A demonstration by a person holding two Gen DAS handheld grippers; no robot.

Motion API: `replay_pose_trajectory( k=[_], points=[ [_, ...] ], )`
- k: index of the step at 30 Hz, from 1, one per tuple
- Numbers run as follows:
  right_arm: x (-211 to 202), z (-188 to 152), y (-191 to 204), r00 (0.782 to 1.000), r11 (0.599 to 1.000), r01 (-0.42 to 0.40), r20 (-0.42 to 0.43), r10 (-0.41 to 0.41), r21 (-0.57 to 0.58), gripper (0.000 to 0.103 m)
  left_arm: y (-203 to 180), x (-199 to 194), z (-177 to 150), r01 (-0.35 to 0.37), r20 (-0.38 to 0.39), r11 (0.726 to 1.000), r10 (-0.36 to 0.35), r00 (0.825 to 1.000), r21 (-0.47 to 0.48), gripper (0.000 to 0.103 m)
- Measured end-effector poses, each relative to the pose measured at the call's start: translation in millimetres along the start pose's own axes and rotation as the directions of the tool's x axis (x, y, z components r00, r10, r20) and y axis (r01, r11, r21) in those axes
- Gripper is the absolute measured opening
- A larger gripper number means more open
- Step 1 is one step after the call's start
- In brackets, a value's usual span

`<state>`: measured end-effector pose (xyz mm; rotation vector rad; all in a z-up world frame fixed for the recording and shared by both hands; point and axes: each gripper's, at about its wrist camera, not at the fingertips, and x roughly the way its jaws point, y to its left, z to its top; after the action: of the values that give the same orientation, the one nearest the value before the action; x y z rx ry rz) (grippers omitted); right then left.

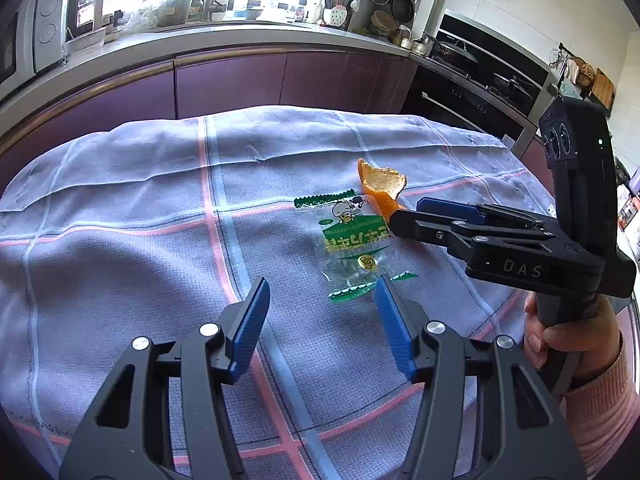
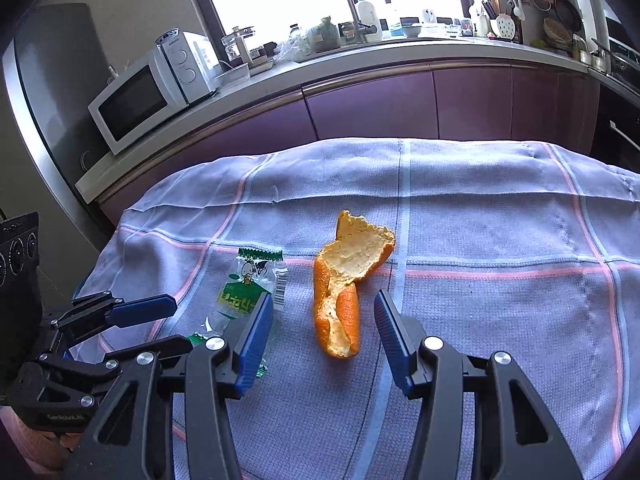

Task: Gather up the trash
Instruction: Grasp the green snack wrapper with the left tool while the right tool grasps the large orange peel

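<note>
Both tools gape empty, right tool [image 2: 320, 316] straddling peel [image 2: 340, 292], left tool [image 1: 322, 304] near wrapper [image 1: 348, 240]; you risk pinching the counter's cloth [image 1: 140, 200].

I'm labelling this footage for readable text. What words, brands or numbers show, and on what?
"DAS": on the right gripper body, rest hidden.
"GenRobot.AI": on the left gripper body, small, uncertain.
Snack wrapper: green print in non-Latin script, upside down, unreadable; barcode digits too small.
Microwave and white appliance: labels too small.
</note>
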<state>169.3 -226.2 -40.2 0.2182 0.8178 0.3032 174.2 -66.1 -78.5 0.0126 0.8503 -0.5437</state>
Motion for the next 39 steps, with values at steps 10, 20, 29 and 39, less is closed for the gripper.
replay_pose_trajectory(
  k=[10,20,29,39],
  points=[
    [5.3,2.6,-9.2,0.999,1.000,-0.014,-0.029,0.015,0.028,0.035,-4.2,8.8,4.1,-0.002,-0.013,1.000,0.002,1.000,0.008,0.054],
    [10.9,9.0,-12.0,0.999,1.000,-0.015,-0.041,0.016,0.018,0.026,-7.2,31.3,14.6,0.028,-0.062,1.000,-0.028,0.998,0.005,0.043],
    [11.1,9.8,-14.4,0.998,0.999,-0.035,-0.042,0.036,0.024,0.019,-7.0,33.3,16.9,0.040,-0.064,0.999,-0.040,0.997,-0.011,0.019],
    [-6.4,-0.5,-10.6,0.998,0.997,-0.068,-0.005,0.068,0.027,0.018,-3.7,15.6,9.0,0.056,-0.041,0.998,-0.056,0.998,-0.018,0.015]
  ],
)
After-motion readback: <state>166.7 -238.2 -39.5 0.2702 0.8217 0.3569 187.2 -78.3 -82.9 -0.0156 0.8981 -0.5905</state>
